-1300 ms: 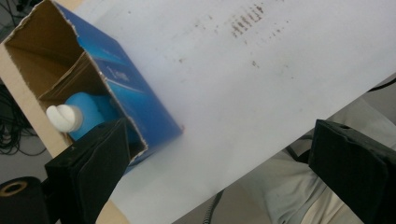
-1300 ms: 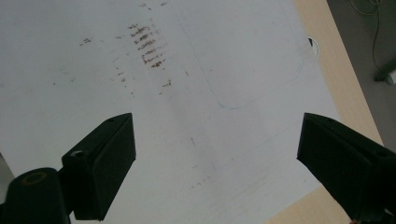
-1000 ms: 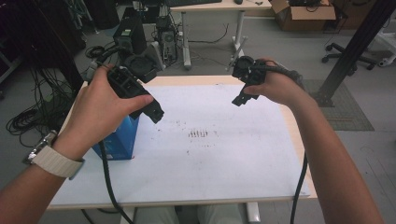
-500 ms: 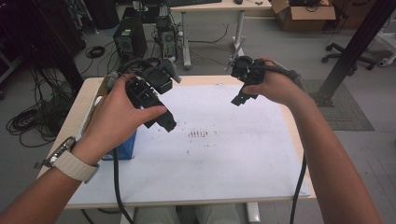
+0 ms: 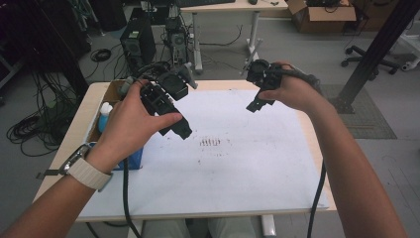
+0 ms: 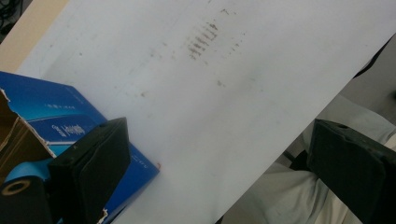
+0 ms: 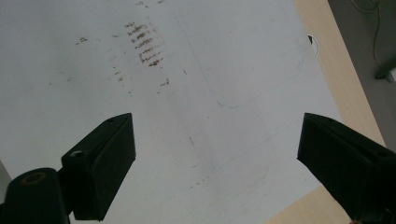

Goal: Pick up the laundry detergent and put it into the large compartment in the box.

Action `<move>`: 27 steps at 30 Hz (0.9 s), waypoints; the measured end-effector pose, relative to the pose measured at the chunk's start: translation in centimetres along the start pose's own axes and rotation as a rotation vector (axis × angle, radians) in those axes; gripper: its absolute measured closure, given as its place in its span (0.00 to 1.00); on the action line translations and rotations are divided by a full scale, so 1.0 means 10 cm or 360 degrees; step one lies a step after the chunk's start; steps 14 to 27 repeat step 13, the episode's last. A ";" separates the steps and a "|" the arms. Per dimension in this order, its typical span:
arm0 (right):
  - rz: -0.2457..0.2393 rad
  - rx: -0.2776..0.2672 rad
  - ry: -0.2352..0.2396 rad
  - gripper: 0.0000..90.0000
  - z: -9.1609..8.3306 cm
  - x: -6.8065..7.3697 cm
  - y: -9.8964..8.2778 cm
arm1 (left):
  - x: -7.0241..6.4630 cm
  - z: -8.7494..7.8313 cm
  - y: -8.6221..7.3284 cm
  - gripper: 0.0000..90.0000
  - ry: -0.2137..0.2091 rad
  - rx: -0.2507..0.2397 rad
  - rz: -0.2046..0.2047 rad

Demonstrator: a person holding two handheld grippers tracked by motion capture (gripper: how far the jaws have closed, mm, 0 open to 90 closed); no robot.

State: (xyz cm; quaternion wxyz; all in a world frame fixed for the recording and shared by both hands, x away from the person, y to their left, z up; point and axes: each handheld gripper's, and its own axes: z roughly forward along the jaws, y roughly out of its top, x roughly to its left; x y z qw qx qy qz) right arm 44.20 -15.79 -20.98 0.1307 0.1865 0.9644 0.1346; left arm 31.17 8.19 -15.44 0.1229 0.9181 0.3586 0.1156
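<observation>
We hold the left gripper [image 5: 181, 131], jaws wide open and empty, just beside the blue box [image 6: 70, 126]; the right gripper [image 5: 253, 105], also open, hovers well apart.

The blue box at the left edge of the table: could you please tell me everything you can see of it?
The blue box looks like printed cardboard, glossy blue with small pale lettering too small to read. Its top is torn open, showing raw brown edges and brown inner walls. It stands at the left side of the table, partly on the white sheet, with its corner near the sheet's edge. In the high view a white bottle stands inside it. The left gripper hovers nearby, jaws open, not touching it.
</observation>
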 end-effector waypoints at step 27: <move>0.0000 0.0002 0.0002 0.12 0.03 0.00 0.01 | 0.04 0.02 0.00 0.07 -0.0021 -0.0008 -0.0007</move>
